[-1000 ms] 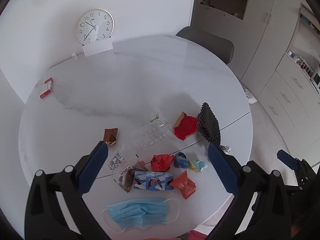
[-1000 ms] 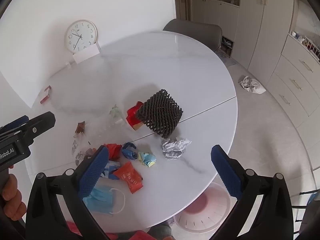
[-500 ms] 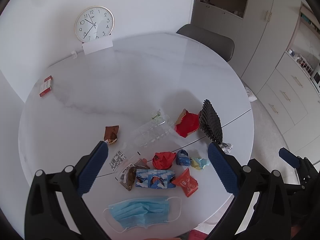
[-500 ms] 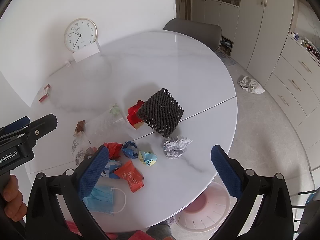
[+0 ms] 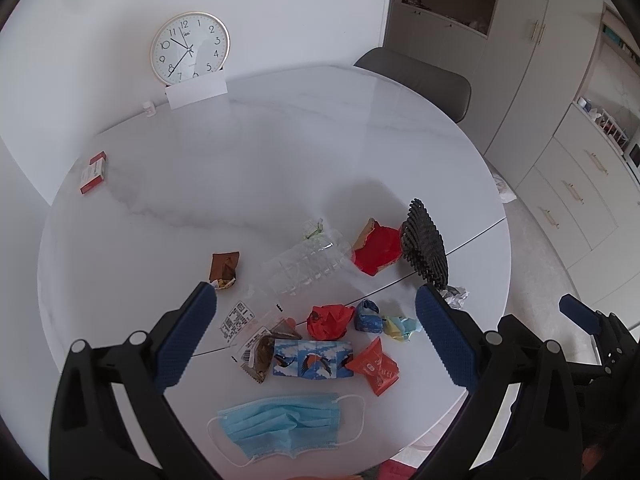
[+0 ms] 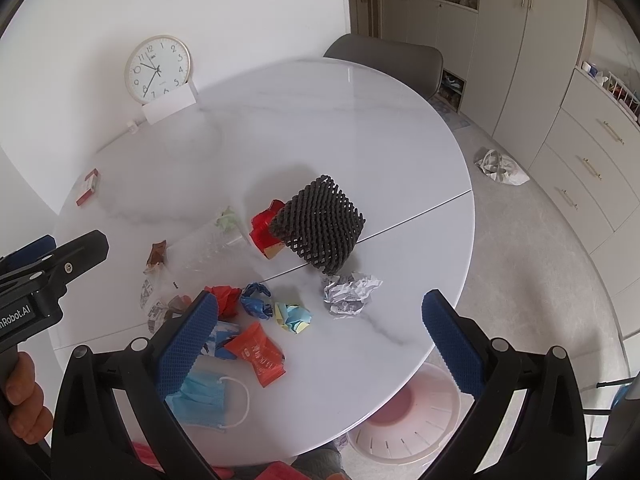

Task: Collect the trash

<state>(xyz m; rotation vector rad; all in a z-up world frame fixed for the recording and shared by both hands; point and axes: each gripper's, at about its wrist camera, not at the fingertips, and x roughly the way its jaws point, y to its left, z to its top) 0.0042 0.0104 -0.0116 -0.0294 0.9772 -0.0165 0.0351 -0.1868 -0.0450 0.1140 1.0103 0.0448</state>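
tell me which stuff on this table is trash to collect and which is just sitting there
Trash to collect: face mask, orange wrapper, crumpled paper, squashed bottle, red wrapper, brown wrapper. The pink bin below the table edge probably takes them.

Just lying about: clock, white card, small red box, chair.

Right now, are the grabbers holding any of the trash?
No, nothing is held. The left gripper and the right gripper both hang open above the table, and the face mask and wrappers lie untouched.
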